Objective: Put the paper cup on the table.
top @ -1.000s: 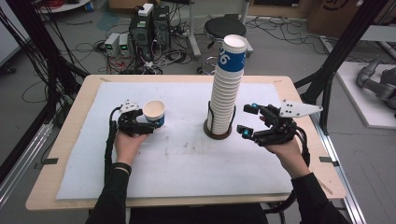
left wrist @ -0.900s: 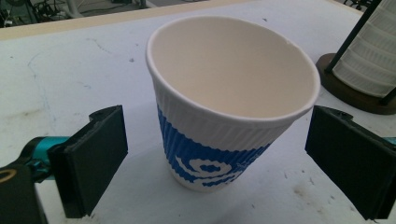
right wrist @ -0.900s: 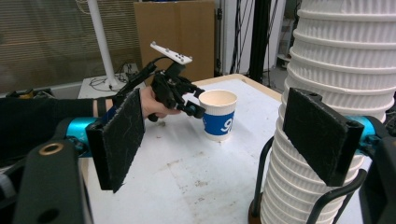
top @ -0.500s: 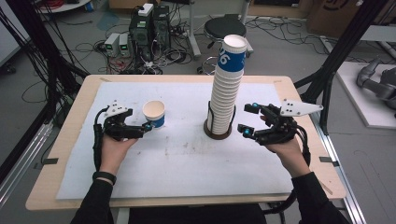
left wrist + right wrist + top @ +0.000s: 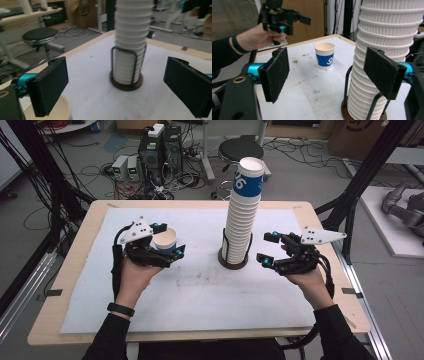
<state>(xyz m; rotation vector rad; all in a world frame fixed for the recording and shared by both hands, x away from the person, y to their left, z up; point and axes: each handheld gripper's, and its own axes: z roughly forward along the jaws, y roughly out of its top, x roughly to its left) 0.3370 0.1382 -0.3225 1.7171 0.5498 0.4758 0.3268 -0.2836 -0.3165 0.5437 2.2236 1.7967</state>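
Note:
A white paper cup with a blue band stands upright on the white mat. My left gripper hovers in the air just above and beside it, open, with nothing between its jaws. The cup's rim shows below its left jaw. A tall stack of white cups stands in a black wire holder on a round base. My right gripper stays open just right of the stack, not touching it.
The white mat covers a wooden table. Black frame posts rise at the right and left. A stool, computers and cables lie on the floor beyond the far edge.
My left gripper drew back from the cup and has lifted into the air above it. The cup stays standing in the same spot. The right hand has not moved.

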